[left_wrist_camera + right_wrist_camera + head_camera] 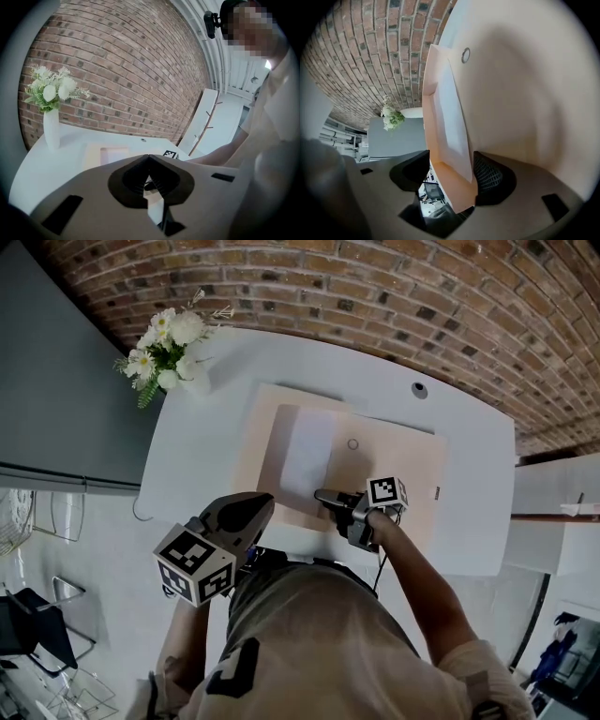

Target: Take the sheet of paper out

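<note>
Left gripper (149, 161) closed on nothing, short of the folder (394, 460); right gripper (450, 173) parted at its near edge.
Those wide jaws straddle the sheet of paper's (452, 117) near corner, likely readying a pinch; the sheet lies flat inside the folder, long axis running near edge to far.

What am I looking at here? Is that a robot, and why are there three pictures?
There is no robot here. A person holds a two-jaw gripper in each hand. The head view comes from a camera on the person's head, looking down. The other two views come from cameras riding on the grippers.

On the white table lies a tan folder with a white sheet of paper in it. A vase of flowers stands at the far left.

The right gripper is at the folder's near edge, jaws apart, with folder and sheet between them, apparently unclamped. The left gripper is raised near the body, jaws shut and empty.
</note>
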The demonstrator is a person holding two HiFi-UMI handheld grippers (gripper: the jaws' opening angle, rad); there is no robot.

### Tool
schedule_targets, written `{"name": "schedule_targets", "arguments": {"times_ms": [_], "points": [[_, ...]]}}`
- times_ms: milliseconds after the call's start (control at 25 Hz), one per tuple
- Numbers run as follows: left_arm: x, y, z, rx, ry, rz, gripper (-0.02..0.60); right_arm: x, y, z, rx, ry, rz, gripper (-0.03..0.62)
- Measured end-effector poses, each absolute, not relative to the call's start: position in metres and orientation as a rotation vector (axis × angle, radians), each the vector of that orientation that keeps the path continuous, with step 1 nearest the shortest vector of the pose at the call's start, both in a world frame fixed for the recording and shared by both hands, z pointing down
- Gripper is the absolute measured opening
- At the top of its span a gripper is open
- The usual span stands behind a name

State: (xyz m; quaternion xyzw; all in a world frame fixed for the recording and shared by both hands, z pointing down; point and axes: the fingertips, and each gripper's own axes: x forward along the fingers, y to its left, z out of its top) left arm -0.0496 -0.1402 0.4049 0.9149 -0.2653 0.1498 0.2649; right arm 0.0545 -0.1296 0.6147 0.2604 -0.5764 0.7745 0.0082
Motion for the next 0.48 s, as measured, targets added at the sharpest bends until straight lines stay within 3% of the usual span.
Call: {"name": "schedule_targets", "arguments": {"times_ms": [480], "points": [[-0.056,-0.145,0.406,2.47,-0.708,0.412,0.014,0.044,-0.142,0.613,0.827,-1.795,2.521,0.285]]}}
